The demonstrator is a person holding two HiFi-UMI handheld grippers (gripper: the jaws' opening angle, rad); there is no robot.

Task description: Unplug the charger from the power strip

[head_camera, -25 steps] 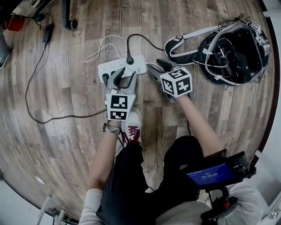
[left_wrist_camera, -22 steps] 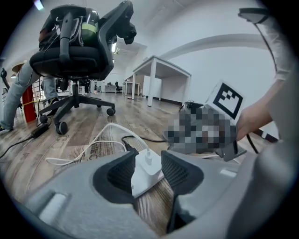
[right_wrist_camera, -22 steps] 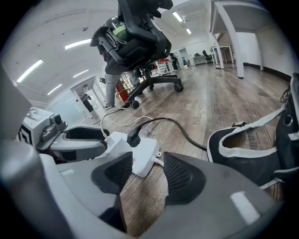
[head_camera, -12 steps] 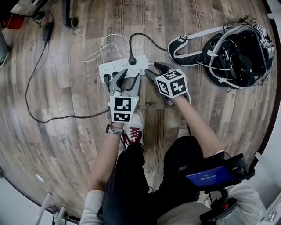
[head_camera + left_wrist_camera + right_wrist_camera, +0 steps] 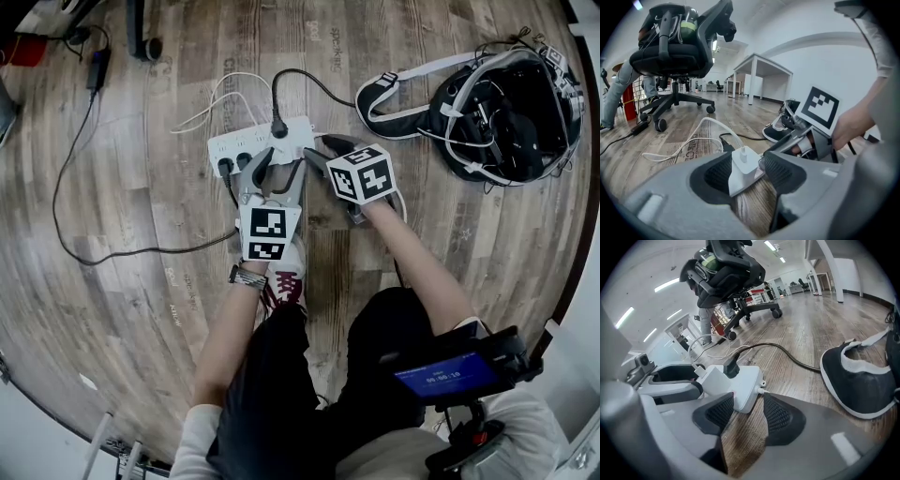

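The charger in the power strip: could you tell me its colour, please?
The charger is white; the left gripper view shows it best.

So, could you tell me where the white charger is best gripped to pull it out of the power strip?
I'd take the charger by its two flat side faces, on the block below the cable leaving its top. Come from the near long edge of the power strip: the block stands proud there, sides bare.

A white block charger [image 5: 743, 164] is standing upright, plugged into a white power strip [image 5: 298, 137] that is lying flat on the wooden floor [image 5: 141, 281], with a white cable [image 5: 701, 133] trailing from the charger's top.
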